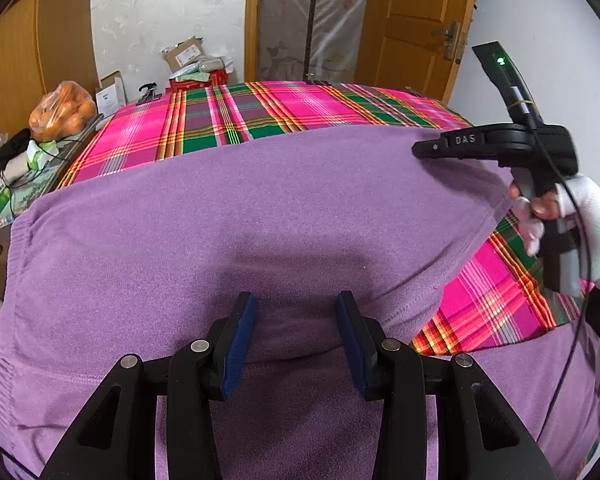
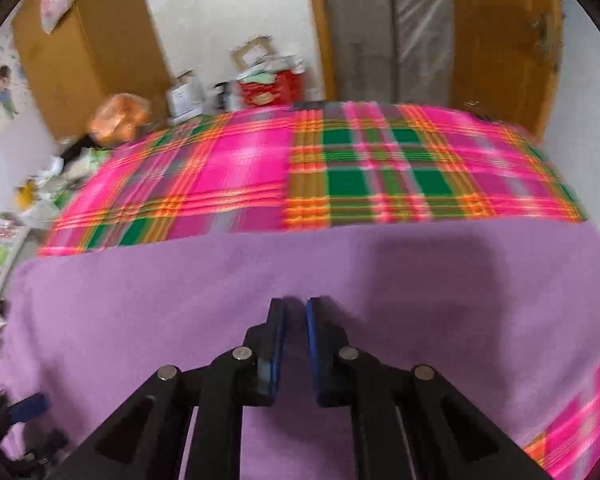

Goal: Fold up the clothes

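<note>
The garment (image 1: 228, 216) lies across the near part of the bed (image 1: 284, 108) — its far edge clear. Left of the bed, a table (image 1: 32, 192) carries a bag of oranges (image 1: 62, 110); boxes (image 1: 188, 54) stand behind the bed's far-left corner.

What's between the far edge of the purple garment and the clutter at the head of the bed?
Only bare plaid bedcover. Both wrist views show nothing lying on it between the purple garment and the boxes.
</note>
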The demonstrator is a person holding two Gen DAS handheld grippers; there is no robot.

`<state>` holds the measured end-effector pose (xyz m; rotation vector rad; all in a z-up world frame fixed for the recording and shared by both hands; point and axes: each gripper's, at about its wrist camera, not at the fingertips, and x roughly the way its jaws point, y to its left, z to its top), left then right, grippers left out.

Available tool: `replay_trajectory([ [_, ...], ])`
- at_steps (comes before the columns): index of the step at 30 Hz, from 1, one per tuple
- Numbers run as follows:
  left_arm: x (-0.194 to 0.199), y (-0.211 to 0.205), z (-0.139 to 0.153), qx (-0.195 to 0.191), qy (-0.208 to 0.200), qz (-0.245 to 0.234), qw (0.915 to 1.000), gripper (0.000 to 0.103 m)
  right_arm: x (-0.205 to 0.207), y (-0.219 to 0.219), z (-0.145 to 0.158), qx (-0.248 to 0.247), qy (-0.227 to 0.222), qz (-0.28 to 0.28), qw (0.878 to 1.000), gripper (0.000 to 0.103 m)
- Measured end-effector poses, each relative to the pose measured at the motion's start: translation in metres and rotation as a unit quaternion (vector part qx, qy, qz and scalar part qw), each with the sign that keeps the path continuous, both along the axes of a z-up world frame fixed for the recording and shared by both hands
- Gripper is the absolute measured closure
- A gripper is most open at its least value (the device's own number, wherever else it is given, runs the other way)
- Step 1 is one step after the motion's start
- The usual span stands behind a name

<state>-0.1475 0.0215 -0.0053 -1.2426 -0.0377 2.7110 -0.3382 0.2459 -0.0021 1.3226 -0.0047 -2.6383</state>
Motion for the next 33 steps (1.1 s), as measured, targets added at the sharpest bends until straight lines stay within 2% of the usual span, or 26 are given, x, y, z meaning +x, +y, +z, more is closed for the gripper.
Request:
replay_trajectory([
  [3, 0.000, 0.000, 0.000, 0.000, 0.000, 0.000, 1.0000, 0.059, 0.003, 0.020, 0.002, -0.010, -0.006, -0.063, 0.998, 0.093],
  [4, 0.000, 0.001, 0.000, -0.001, 0.001, 0.000, 1.0000, 0.059, 0.010, 0.023, 0.003, -0.022, -0.007, -0.062, 0.998, 0.091],
  [7, 0.000, 0.000, 0.000, 0.000, 0.000, 0.000, 1.0000, 0.059, 0.040, 0.015, 0.005, -0.056, -0.006, -0.007, 0.998, 0.091],
  [10, 0.000, 0.000, 0.000, 0.002, 0.000, 0.001, 1.0000, 0.059, 0.068, 0.000, -0.004, -0.039, -0.023, 0.039, 0.998, 0.090],
  [15, 0.000, 0.000, 0.000, 0.003, 0.001, 0.001, 1.0000, 0.059, 0.100, 0.010, -0.002, -0.016, -0.029, 0.067, 0.997, 0.088],
  [19, 0.001, -0.001, 0.001, 0.008, 0.004, 0.002, 1.0000, 0.059, 0.132, 0.011, 0.005, -0.017, -0.011, 0.075, 0.997, 0.085],
  [23, 0.004, -0.004, 0.004, 0.035, 0.013, -0.003, 0.9993, 0.059, 0.144, -0.026, 0.015, -0.021, 0.014, 0.119, 0.993, 0.085],
  [26, 0.005, 0.000, 0.004, 0.033, 0.013, -0.011, 0.9993, 0.059, 0.149, -0.055, 0.005, -0.007, -0.002, 0.154, 0.988, 0.085],
  [30, 0.005, 0.005, 0.002, 0.017, 0.003, -0.014, 0.9997, 0.059, 0.162, -0.077, -0.004, 0.042, 0.038, 0.176, 0.983, 0.079],
  [33, 0.006, 0.009, 0.001, 0.006, 0.004, -0.015, 0.9999, 0.059, 0.165, -0.074, -0.004, 0.035, 0.040, 0.172, 0.984, 0.075],
])
